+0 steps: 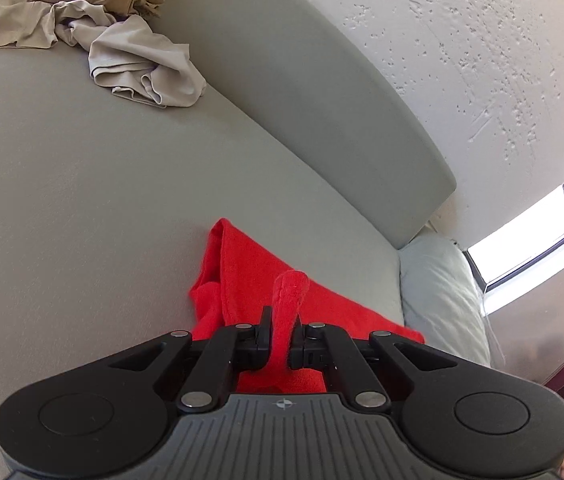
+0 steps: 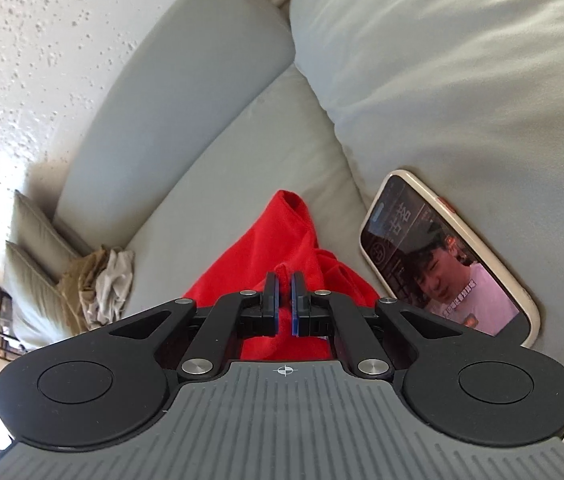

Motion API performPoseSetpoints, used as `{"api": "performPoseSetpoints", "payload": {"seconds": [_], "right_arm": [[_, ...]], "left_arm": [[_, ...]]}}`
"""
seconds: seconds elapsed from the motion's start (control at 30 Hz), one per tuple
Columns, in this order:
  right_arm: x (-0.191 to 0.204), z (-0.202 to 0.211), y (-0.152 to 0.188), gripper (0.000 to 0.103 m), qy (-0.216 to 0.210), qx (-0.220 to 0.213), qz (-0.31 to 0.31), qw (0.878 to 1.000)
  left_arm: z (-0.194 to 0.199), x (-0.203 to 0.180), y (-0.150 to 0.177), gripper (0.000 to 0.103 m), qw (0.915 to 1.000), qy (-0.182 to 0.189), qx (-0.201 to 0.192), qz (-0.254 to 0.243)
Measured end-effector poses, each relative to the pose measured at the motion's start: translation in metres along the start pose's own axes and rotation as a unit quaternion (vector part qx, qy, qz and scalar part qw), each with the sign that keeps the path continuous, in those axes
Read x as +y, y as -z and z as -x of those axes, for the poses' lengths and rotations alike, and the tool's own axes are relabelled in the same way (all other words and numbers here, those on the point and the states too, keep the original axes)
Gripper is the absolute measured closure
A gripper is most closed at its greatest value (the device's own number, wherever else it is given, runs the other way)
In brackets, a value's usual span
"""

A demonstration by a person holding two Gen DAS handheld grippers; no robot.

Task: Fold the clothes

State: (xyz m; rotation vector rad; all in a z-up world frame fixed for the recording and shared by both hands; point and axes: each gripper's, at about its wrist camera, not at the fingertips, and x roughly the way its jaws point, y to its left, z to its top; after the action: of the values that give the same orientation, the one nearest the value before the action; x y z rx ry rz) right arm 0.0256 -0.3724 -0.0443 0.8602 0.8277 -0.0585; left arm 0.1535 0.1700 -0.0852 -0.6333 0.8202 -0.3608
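We see a wide sofa (image 1: 82, 208) in smooth pale grey-green fabric, its seat flat and its long back cushion (image 1: 302, 92) a rounded slab against a rough, pitted white wall (image 1: 462, 40). In the right wrist view a plump, softly creased pillow (image 2: 462, 80) fills the sofa's end, and a phone (image 2: 448, 256) in a cream case with rounded corners leans on it, screen lit. At the far end of the seat lies a crumpled heap of beige and tan clothes (image 1: 122, 52), thin and wrinkled.

The red garment (image 1: 242, 272), a soft knit-looking cloth, is draped on the seat near the pillow end, rising in folds toward both tools. Our left gripper (image 1: 282, 328), matte black with a ribbed grey body, is clamped on a rolled ridge of the red garment that sticks up between its fingers. Our right gripper (image 2: 284, 292) has blue pads nearly together, pinching a thin edge of the same cloth (image 2: 266, 248).
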Motion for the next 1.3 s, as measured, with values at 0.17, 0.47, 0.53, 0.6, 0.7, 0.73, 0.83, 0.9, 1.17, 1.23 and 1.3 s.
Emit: {"api": "performPoseSetpoints", "payload": {"seconds": [0.17,0.47,0.53,0.6,0.7,0.73,0.83,0.9,1.17,1.23,1.3], "right_arm": [[-0.002,0.008,0.021,0.098,0.031,0.013,0.034,0.999],[0.008,0.04,0.042,0.053,0.047,-0.015,0.093,0.994],[0.025,0.032,0.034,0.053,0.04,-0.001,0.12,0.992],[0.042,0.009,0.026,0.053,0.04,0.037,0.14,0.989],[0.054,-0.049,0.016,0.056,0.06,0.11,0.13,0.984],[0.054,-0.062,0.012,0.056,0.072,0.121,0.117,0.983],[0.052,-0.084,0.002,0.054,0.099,0.131,0.104,0.981],[0.047,-0.089,0.0,0.049,0.103,0.157,0.106,0.977],[0.033,-0.031,0.027,0.046,0.0,0.315,0.122,0.941],[0.037,0.0,0.036,0.045,0.015,0.297,0.16,0.941],[0.044,0.021,0.039,0.044,0.013,0.265,0.182,0.947]], "left_arm": [[-0.005,-0.008,0.025,0.093,0.9944,-0.077,0.053,-0.05],[0.074,-0.064,0.045,0.065,0.9777,-0.156,-0.108,-0.089],[0.061,-0.08,0.043,0.069,0.9764,-0.14,-0.105,-0.126],[0.022,-0.094,0.04,0.07,0.9791,-0.124,-0.056,-0.151],[-0.039,-0.09,0.032,0.069,0.9752,-0.155,0.03,-0.155],[-0.054,-0.086,0.029,0.073,0.9723,-0.169,0.054,-0.152],[-0.067,-0.065,0.025,0.086,0.9668,-0.185,0.102,-0.144],[-0.06,-0.055,0.027,0.1,0.9662,-0.14,0.154,-0.153],[0.048,-0.058,0.065,0.099,0.928,-0.002,0.213,-0.306],[0.062,-0.058,0.06,0.091,0.9417,-0.008,0.168,-0.291],[0.072,-0.06,0.053,0.076,0.9543,-0.02,0.122,-0.272]]}}
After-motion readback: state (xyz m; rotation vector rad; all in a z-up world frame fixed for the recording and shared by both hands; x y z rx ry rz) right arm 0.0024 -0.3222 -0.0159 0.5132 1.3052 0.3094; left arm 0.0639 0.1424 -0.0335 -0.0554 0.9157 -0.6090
